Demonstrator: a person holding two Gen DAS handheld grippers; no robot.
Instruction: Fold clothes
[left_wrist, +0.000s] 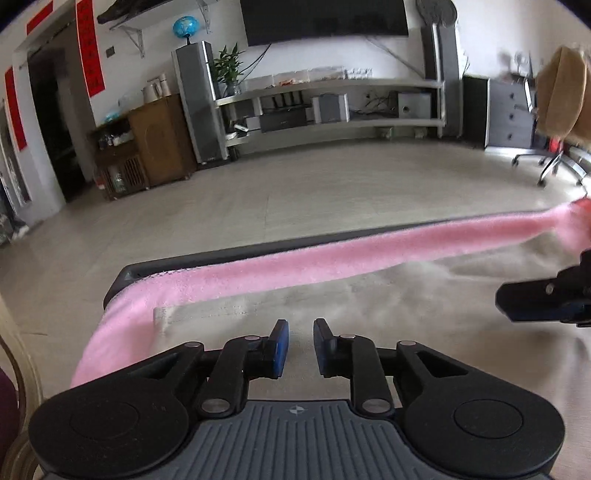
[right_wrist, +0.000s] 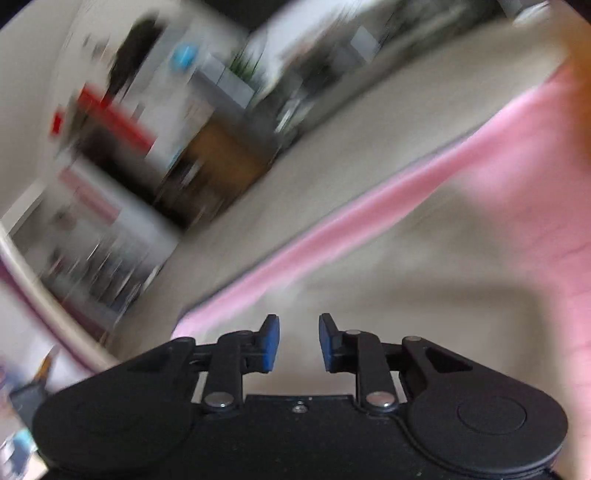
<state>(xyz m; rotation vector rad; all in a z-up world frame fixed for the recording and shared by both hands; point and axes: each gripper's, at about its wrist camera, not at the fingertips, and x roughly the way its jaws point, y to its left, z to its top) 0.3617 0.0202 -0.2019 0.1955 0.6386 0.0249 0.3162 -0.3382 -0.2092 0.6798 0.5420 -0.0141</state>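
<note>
Hovering empty with jaws parted, the left gripper (left_wrist: 300, 325) and right gripper (right_wrist: 299, 319) each have the pink cloth (left_wrist: 295, 266) stretched just ahead.

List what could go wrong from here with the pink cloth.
1. The pink cloth lies along the far edge of the table, and its left end hangs over the corner; a tug could drag it to the floor.
2. Both grippers, left and right, are open and empty, so nothing secures the cloth.
3. The right wrist view is badly motion-blurred, suggesting fast movement; a hurried grab could bunch the cloth or catch the beige cover beneath.
</note>
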